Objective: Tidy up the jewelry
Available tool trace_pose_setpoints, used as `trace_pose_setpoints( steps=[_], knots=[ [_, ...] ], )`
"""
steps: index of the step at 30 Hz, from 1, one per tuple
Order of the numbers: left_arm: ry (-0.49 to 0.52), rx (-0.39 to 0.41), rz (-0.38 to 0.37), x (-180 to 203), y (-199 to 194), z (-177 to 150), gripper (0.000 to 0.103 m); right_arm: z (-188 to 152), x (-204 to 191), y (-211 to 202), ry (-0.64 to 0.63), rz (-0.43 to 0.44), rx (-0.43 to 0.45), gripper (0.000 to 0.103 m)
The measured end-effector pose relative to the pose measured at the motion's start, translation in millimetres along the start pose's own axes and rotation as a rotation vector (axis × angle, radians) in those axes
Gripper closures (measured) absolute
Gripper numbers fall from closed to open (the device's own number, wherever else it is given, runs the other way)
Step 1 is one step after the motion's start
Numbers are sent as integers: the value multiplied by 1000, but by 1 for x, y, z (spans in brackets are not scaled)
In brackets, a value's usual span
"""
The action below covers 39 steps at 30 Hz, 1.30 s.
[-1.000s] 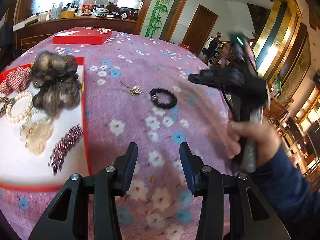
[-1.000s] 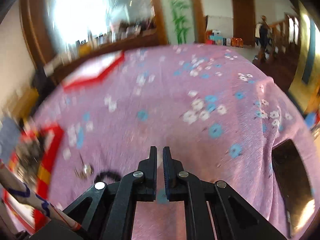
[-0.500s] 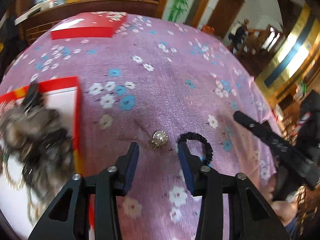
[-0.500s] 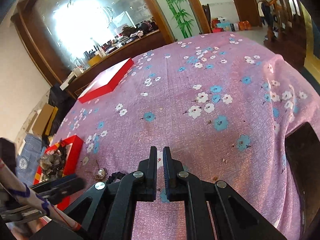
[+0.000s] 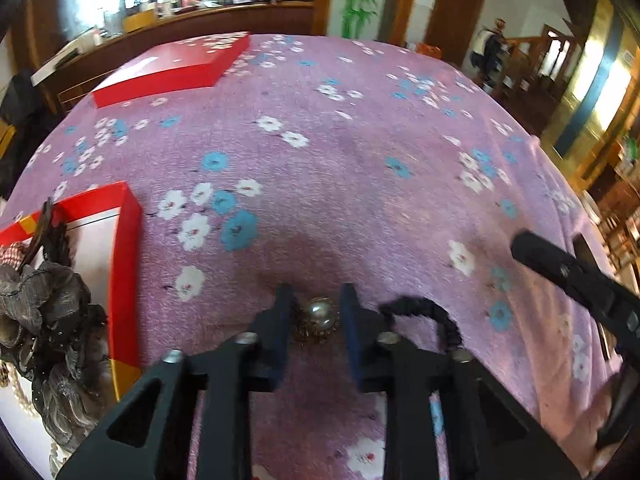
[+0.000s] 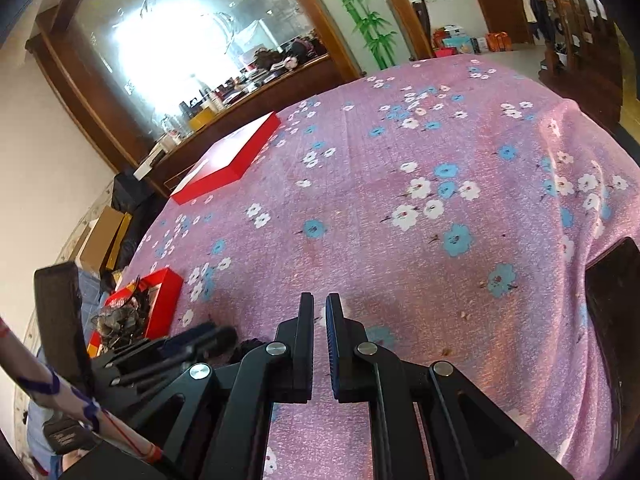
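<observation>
Left wrist view: pearl brooch [image 5: 319, 317] on cloth, now between jaws, beside black hair tie [image 5: 434, 317]
left gripper [image 5: 316, 320]: closing on brooch, contact unclear
right gripper [image 6: 319, 338]: pressed together, empty
red box [image 5: 124, 240]: destination, left

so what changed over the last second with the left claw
The left claw swung away from the red box of jewelry and came down over the pearl brooch on the purple cloth. Its jaws have just been closing, with the brooch now between them, though contact isn't clear. The black hair tie, red lid and shut right claw stayed put.
</observation>
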<state>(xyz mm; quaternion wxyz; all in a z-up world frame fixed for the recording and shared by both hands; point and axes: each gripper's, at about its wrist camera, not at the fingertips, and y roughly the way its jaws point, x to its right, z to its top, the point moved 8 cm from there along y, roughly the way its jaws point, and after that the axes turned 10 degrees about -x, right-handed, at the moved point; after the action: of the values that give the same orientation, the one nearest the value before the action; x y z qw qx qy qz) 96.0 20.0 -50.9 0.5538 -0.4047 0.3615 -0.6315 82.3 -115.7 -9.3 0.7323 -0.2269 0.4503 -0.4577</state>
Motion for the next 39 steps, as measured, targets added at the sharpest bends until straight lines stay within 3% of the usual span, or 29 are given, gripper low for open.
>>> trace_pose_setpoints(
  steps=[5,7,12,14,19,23,25,29,36,39],
  knots=[
    [-81,53,-48,-11,-4,-2,84,-6,-12,8,-50,12,-37,95],
    [-113,94,-98,-13,-8,-3,84,-9,-17,13,-61,29,-63,90],
    [-139,280,-169,-19,-44,4,84,-19,-28,26,-93,87,-138,86],
    [-137,308,-174,-18,-50,6,84,-22,-33,29,-122,76,-146,86],
    [-137,328,-174,-18,-55,8,84,-34,-48,38,-219,31,-183,86],
    [-131,349,-172,-17,-62,7,84,-46,-64,44,-359,-79,-180,86],
    [-127,351,-168,-16,-62,4,84,-48,-65,45,-402,-137,-167,96],
    [-127,355,-171,-17,-63,5,84,-37,-48,39,-344,-190,-124,101],
    [-121,354,-171,-18,-62,5,84,-11,-36,4,-225,-96,19,101],
    [-121,354,-170,-17,-62,6,84,-17,-38,21,-207,-34,-86,100]
  ],
)
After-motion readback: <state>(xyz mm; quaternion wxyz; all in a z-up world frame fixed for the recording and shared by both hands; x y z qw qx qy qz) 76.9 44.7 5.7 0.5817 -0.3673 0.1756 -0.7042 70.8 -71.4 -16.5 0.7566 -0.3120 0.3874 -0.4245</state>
